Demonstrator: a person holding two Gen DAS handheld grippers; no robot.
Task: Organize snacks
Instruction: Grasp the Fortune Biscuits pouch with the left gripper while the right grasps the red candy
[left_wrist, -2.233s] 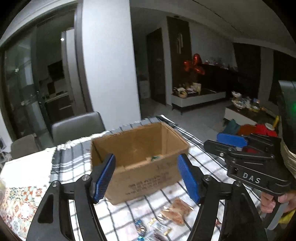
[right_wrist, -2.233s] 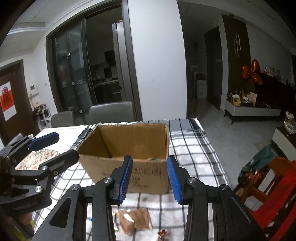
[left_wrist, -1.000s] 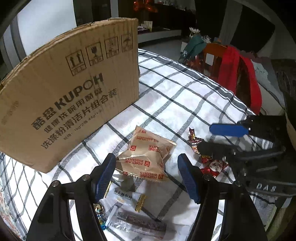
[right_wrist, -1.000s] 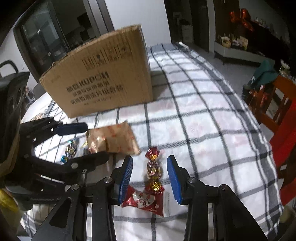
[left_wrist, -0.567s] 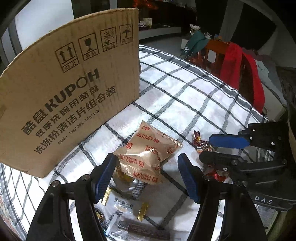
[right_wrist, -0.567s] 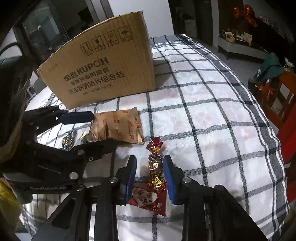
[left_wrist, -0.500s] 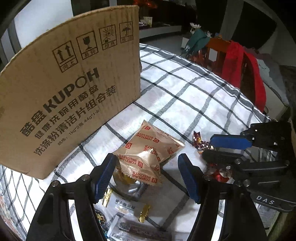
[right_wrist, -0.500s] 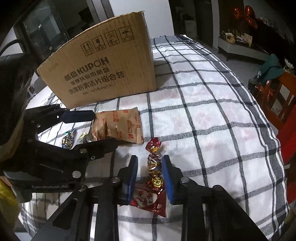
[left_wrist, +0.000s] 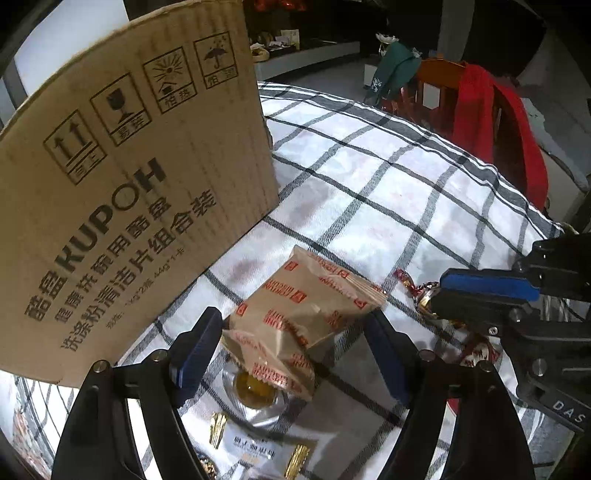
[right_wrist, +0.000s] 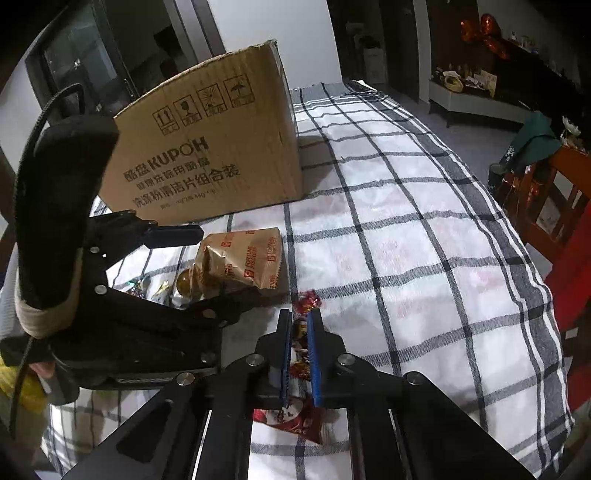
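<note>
A tan Fortune Biscuits packet (left_wrist: 306, 314) lies on the checked tablecloth in front of a cardboard box (left_wrist: 140, 177); it also shows in the right wrist view (right_wrist: 243, 262). My left gripper (left_wrist: 291, 354) is open, its blue pads on either side of the packet, apart from it. My right gripper (right_wrist: 298, 354) is shut on a red-and-gold wrapped candy (right_wrist: 303, 328). A red snack packet (right_wrist: 295, 417) lies under the right gripper. The right gripper also shows in the left wrist view (left_wrist: 480, 291).
Several small wrapped sweets (left_wrist: 258, 443) and a silver packet (left_wrist: 255, 402) lie below the biscuits. The box (right_wrist: 210, 155) stands at the table's far left. A red-draped chair (left_wrist: 491, 110) stands past the table's right edge (right_wrist: 546, 295).
My right gripper has closed on the red-and-gold candy. My left gripper has moved in lower around the biscuit packet, still open.
</note>
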